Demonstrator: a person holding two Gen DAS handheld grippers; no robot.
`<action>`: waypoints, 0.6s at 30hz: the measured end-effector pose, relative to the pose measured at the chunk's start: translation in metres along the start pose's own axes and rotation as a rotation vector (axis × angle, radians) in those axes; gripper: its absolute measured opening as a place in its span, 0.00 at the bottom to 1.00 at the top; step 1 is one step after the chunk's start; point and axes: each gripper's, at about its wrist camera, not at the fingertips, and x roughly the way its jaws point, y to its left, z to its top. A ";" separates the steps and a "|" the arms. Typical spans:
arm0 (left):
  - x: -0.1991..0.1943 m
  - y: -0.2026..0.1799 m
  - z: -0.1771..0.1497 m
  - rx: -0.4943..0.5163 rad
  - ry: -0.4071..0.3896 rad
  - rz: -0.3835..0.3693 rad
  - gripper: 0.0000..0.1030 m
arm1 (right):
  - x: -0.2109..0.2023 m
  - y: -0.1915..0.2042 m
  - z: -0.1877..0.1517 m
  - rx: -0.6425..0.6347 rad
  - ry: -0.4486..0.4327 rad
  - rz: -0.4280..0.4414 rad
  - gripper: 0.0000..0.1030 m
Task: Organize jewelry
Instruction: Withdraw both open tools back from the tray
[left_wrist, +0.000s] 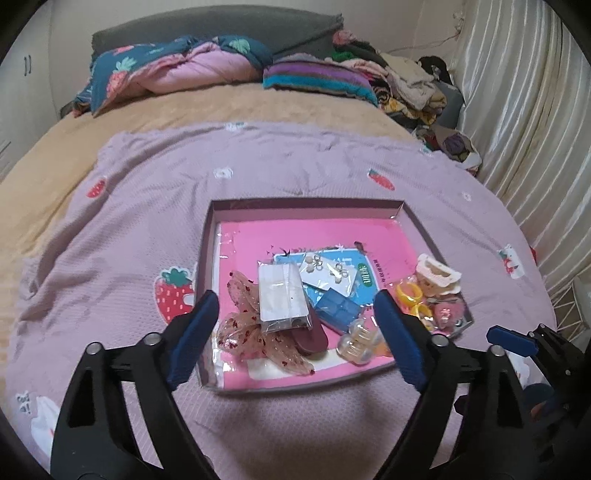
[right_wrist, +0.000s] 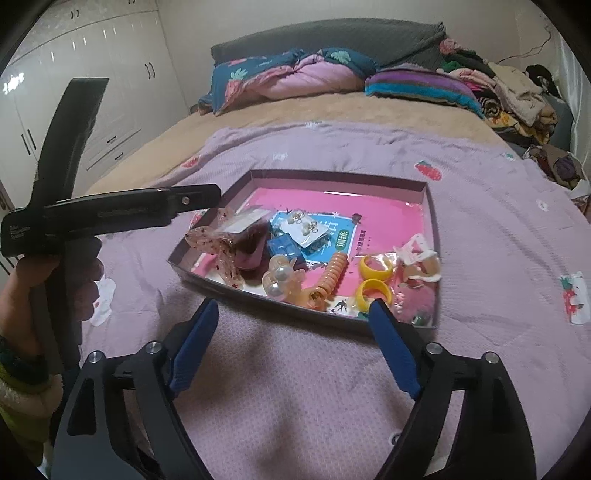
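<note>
A shallow dark-rimmed box (left_wrist: 306, 201) with a pink lining lies on the lilac strawberry blanket. Inside it are a clear bag with a white card (left_wrist: 282, 295), a translucent pink bow clip (left_wrist: 243, 325), a blue case (left_wrist: 338, 312), bagged earrings (left_wrist: 325, 267), a pearl hair claw (right_wrist: 280, 278), an orange spiral tie (right_wrist: 330, 277), yellow rings (right_wrist: 376, 267) and a white claw (right_wrist: 419, 254). My left gripper (left_wrist: 295, 295) hangs open above the box's near half, holding nothing. My right gripper (right_wrist: 293, 303) is open and empty over the box's (right_wrist: 332, 175) near edge.
The box sits on a bed; folded quilts (left_wrist: 177, 70) and a clothes pile (left_wrist: 402, 81) lie at the headboard end. A curtain (left_wrist: 524, 110) runs along the right side, white wardrobes (right_wrist: 92, 92) along the left. A hand (right_wrist: 22, 291) holds the left gripper's handle (right_wrist: 129, 214).
</note>
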 end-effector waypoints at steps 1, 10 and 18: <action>-0.005 -0.001 0.000 0.001 -0.010 0.003 0.83 | -0.004 0.000 -0.001 0.001 -0.006 0.000 0.85; -0.047 -0.008 -0.015 0.003 -0.080 0.035 0.91 | -0.041 0.000 -0.008 0.024 -0.084 -0.032 0.93; -0.072 -0.010 -0.043 0.008 -0.106 0.044 0.91 | -0.068 -0.001 -0.018 0.042 -0.143 -0.061 0.93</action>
